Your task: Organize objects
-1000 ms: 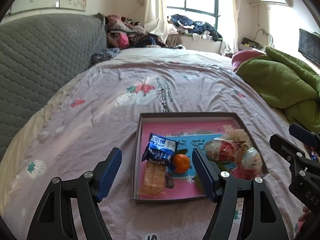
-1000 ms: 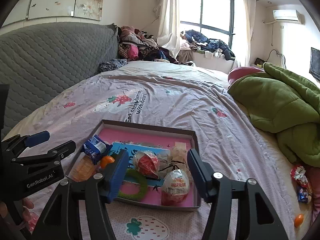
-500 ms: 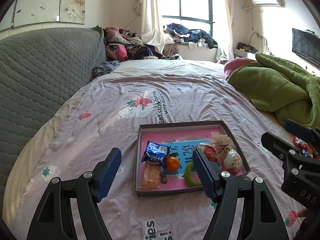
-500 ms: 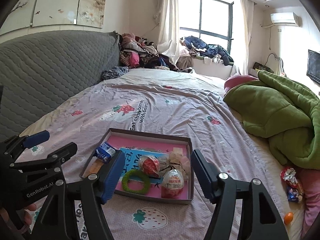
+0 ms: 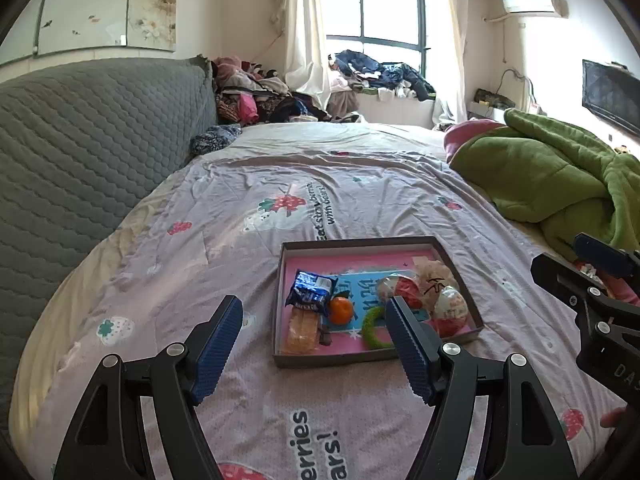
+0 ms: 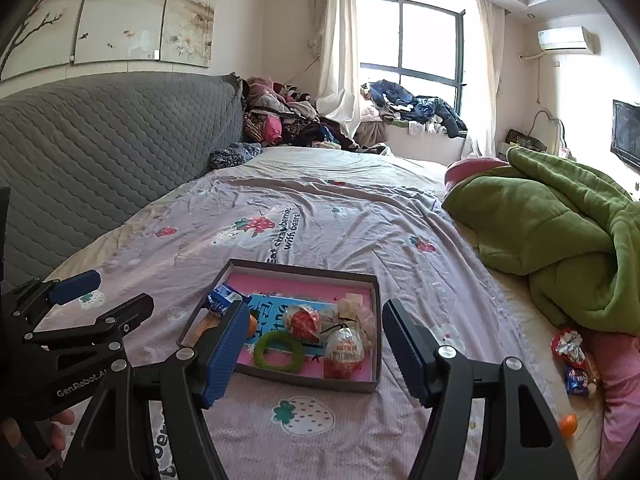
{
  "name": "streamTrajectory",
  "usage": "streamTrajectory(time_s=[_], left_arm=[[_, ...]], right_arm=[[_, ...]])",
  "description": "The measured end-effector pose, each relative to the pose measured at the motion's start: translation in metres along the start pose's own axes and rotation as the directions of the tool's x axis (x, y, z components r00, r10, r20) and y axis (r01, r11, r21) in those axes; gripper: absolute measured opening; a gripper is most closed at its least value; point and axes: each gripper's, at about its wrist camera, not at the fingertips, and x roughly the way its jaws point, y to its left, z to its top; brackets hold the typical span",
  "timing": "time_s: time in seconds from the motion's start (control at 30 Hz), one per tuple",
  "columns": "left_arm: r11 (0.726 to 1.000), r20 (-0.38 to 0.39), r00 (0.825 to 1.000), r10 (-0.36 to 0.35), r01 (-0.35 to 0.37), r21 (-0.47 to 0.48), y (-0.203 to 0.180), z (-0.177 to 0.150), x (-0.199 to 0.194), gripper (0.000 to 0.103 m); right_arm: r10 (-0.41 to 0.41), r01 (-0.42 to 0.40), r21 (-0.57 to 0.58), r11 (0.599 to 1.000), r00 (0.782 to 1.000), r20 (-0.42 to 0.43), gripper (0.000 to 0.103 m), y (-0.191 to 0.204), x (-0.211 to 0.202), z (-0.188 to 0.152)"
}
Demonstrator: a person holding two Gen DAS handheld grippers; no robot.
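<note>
- The bed (image 5: 360, 184), under a lilac strawberry-print sheet, fills both views; a grey quilted headboard (image 5: 80, 152) runs along its left side and a green blanket (image 6: 560, 240) is heaped on its right.
- The left gripper (image 5: 314, 344) hovers above the sheet, pointed at the near left part of the tray, its jaws spread wide with nothing between them.
- The right gripper (image 6: 314, 344) hovers likewise just short of the tray's near edge, jaws wide apart and empty.
- The shallow tray (image 6: 372, 312), pink inside, lies flat on the sheet ahead of both grippers.
- In the tray: a blue snack packet (image 5: 310, 292) and an orange biscuit pack (image 5: 302, 330) at the left, a small orange (image 5: 341, 310) beside them, a green ring (image 6: 279, 350) near the front, and a foil egg (image 6: 344, 350) at the right front.
- The left gripper's right finger hides part of the ring in its own view; the right gripper's left finger covers the orange and biscuit pack in the other.
- Loose sweets (image 6: 576, 360) and another small orange (image 6: 568, 424) lie on the bed's right edge, well apart from the tray.
</note>
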Motion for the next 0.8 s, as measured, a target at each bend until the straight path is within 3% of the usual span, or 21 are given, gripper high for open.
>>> streamTrajectory(time_s=[0.4, 0.8], left_arm=[[1.000, -0.004, 1.000, 0.014, -0.014, -0.005, 0.003, -0.014, -0.018, 0.075], [1.000, -0.069, 0.998, 0.013, -0.014, -0.015, 0.004, -0.041, 0.000, 0.075]], right_arm=[[0.000, 0.000, -0.004, 1.000, 1.000, 0.000, 0.068, 0.002, -0.020, -0.014], [-0.019, 0.019, -0.001, 1.000, 0.998, -0.066, 0.068, -0.008, -0.005, -0.044]])
